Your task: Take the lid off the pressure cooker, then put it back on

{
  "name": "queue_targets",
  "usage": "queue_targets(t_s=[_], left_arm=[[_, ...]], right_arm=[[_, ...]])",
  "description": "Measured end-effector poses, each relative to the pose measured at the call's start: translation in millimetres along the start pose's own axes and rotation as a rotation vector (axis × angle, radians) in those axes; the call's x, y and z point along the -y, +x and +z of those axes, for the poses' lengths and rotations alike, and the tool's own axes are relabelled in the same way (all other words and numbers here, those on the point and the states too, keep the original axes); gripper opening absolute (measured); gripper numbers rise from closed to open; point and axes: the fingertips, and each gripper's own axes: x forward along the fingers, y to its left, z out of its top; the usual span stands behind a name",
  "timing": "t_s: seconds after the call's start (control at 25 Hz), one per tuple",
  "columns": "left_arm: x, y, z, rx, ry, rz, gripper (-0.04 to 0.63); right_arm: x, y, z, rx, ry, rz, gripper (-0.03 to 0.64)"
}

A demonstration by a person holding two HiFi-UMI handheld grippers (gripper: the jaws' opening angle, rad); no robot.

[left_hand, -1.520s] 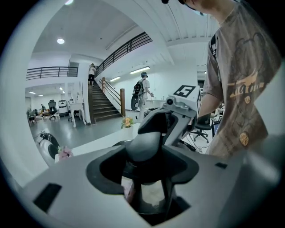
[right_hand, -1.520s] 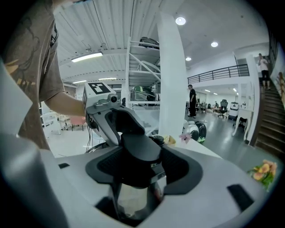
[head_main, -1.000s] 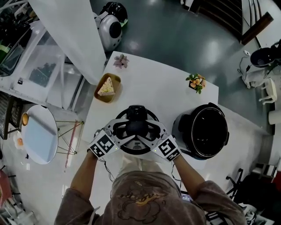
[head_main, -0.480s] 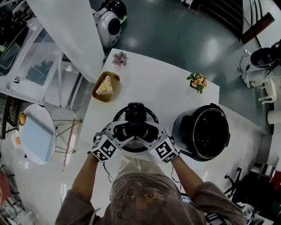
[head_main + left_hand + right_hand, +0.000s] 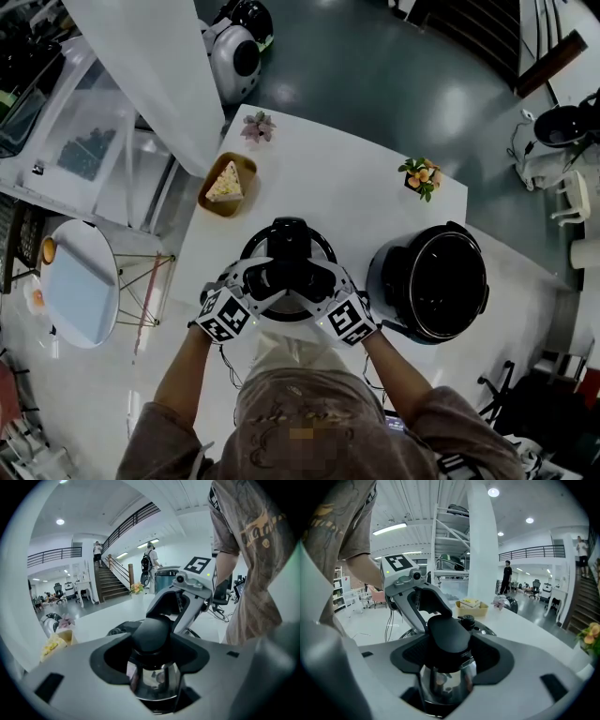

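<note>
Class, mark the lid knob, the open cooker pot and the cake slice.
lid knob (image 5: 151, 632): left gripper view, its black top.
cooker pot (image 5: 379, 274): head view, left outer wall.
cake slice (image 5: 227, 185): head view, its middle.

Your left gripper (image 5: 152, 646) fills the foreground, its grey jaws closed around the lid's black knob (image 5: 151, 630), with a chrome stem beneath. Your right gripper (image 5: 164, 611) meets the same knob from the far side. Behind them lies a white surface (image 5: 117, 611), with a yellow dish (image 5: 54, 645) at left and a staircase (image 5: 110, 585) beyond.

Both arms fwd, elbows bent; L gripper (image 5: 276, 276), R gripper (image 5: 312, 277) tip-to-tip, jaws clamped.
</note>
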Motion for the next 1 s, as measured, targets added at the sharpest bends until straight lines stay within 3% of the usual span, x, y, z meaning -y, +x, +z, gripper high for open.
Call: queue_targets(t_s=[0.44, 1.0], left_arm=[[-11.7, -39.7, 54.2, 0.184, -0.169, 0.139, 0.262], [16.2, -90.9, 99.5, 0.299, -0.224, 0.229, 0.262]], right_arm=[[17.3, -42.6, 37.5, 0.159, 0.19, -0.063, 0.272], [7.6, -109.4, 75.3, 0.301, 0.226, -0.101, 0.27]])
